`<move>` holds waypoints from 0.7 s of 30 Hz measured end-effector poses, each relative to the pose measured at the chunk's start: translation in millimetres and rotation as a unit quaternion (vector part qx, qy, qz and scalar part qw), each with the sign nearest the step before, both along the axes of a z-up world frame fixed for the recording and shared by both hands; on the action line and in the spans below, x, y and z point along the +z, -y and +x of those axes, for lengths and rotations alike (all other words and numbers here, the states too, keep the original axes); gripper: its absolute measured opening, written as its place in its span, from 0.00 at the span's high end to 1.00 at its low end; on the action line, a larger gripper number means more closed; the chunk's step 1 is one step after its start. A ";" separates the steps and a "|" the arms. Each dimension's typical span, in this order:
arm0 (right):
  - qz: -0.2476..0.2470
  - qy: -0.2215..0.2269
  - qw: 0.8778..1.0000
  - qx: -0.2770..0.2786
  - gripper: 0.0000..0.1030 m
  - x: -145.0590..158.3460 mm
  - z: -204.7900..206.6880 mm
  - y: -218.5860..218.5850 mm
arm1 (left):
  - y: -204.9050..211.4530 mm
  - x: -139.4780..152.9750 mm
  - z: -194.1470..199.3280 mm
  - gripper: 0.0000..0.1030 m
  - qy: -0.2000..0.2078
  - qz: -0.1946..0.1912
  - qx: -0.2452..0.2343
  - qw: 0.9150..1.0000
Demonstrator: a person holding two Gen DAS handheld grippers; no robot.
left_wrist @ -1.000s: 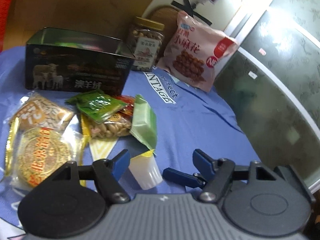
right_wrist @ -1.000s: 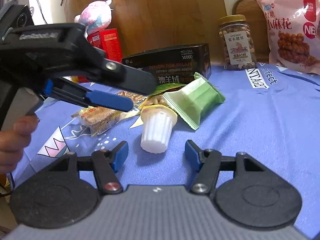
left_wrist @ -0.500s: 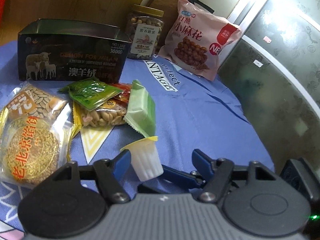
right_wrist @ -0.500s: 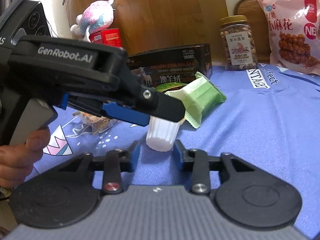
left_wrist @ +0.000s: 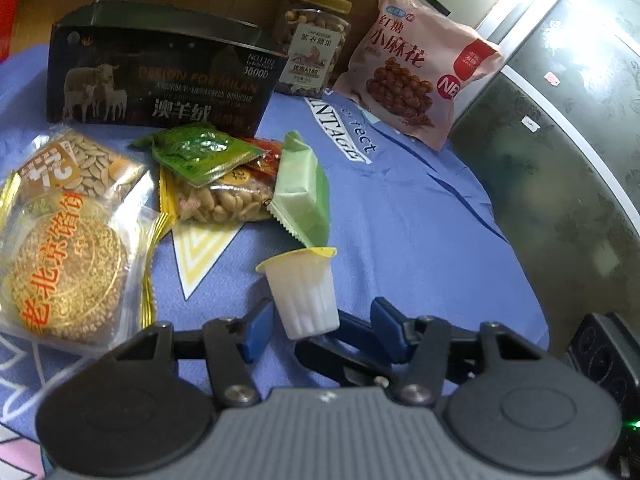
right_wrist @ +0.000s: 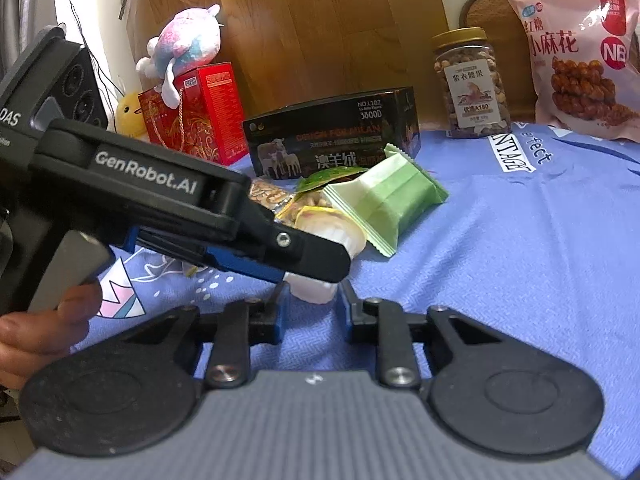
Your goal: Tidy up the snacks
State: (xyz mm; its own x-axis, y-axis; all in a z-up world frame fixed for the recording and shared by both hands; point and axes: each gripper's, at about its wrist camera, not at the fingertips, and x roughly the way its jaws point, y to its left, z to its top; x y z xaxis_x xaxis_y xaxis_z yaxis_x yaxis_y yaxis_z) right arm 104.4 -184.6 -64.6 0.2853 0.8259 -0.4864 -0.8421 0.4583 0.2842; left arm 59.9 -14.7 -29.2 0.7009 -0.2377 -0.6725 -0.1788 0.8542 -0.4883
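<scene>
A white ribbed jelly cup (left_wrist: 304, 296) with a yellow lid stands tilted on the blue cloth. My right gripper (right_wrist: 313, 307) is shut on the base of the cup (right_wrist: 316, 290). My left gripper (left_wrist: 316, 326) is open, its fingers on either side of the cup; it crosses the right wrist view above the cup (right_wrist: 308, 260). Behind lie a green wafer pack (left_wrist: 300, 192), a peanut bag (left_wrist: 216, 200), a green sachet (left_wrist: 200, 152), a seed pack (left_wrist: 72, 164) and a round cake pack (left_wrist: 64, 268). An open dark box (left_wrist: 156, 80) stands at the back.
A nut jar (left_wrist: 316, 56) and a pink snack bag (left_wrist: 412, 64) lean on the back wall. A red box (right_wrist: 196, 112) with a plush toy (right_wrist: 188, 44) stands at the far left. The table edge (left_wrist: 520, 280) curves on the right.
My right gripper has closed on the jelly cup's base. My left gripper has moved forward over the cup and now brackets it.
</scene>
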 end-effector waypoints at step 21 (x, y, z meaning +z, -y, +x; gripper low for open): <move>0.003 -0.009 1.000 -0.003 0.71 -0.4 0.2 0.3 | -19.0 26.8 -11.6 0.38 0.060 0.003 0.014 0.998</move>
State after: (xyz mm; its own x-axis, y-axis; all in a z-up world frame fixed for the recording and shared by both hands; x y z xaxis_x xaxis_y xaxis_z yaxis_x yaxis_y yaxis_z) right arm 104.6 -184.9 -65.1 0.2802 0.8269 -0.4876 -0.8343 0.4610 0.3025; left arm 48.2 4.3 -2.4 0.7822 -0.2131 -0.5854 -0.1437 0.8527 -0.5023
